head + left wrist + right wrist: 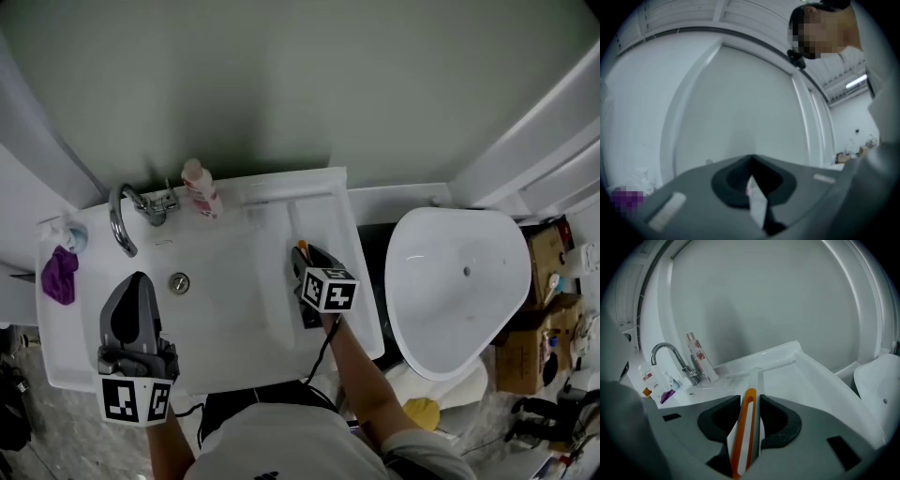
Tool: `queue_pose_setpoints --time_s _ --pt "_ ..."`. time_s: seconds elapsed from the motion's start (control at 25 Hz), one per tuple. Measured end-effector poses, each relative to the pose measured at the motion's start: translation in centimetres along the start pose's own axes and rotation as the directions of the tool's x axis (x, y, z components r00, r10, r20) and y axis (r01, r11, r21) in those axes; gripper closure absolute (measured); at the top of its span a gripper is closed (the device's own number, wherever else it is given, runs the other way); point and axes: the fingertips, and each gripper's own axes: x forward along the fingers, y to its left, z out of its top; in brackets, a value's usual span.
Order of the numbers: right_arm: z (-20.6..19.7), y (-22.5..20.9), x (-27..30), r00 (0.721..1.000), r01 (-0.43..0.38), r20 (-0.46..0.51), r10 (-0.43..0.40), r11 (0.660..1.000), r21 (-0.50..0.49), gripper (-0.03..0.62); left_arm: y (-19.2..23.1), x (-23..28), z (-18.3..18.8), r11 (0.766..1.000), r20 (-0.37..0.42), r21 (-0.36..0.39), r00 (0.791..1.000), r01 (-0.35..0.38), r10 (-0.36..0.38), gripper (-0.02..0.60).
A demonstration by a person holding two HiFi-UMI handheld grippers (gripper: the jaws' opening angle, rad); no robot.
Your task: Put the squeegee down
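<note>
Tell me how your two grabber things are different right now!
The right gripper is clamped on the orange-and-white squeegee. The left gripper has its jaws together at the tip, with only a thin white sliver in the gap behind. The right gripper is over the right-hand ledge of the sink, and the left gripper is over its front left part. Both are dark grey and carry a cube with square markers.
</note>
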Motion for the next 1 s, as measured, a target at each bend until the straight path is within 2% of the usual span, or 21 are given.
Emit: queue_pose_setpoints --time_s 0.24,0.76,1.0 --pt "-0.2 -0.1 0.9 1.0 0.012 -0.024 -0.012 1.0 -0.006 0.461 0.2 0.2 -0.3 1.0 -0.018 0.004 1.0 -0.014 0.015 0.574" --pt "-1.9 -0.4 2.1 0.98 0.119 -0.136 -0.146 0.975 -0.189 0.451 1.0 -0.1 -0.6 0.999 -0.033 0.009 0.999 -0.032 0.033 0.575" --pt "-2.4 -0.5 1.8 0.974 0.131 -0.155 -0.167 0.967 -0.217 0.425 1.2 -0.3 -0.5 1.0 -0.025 0.006 0.999 -0.023 0.024 0.574"
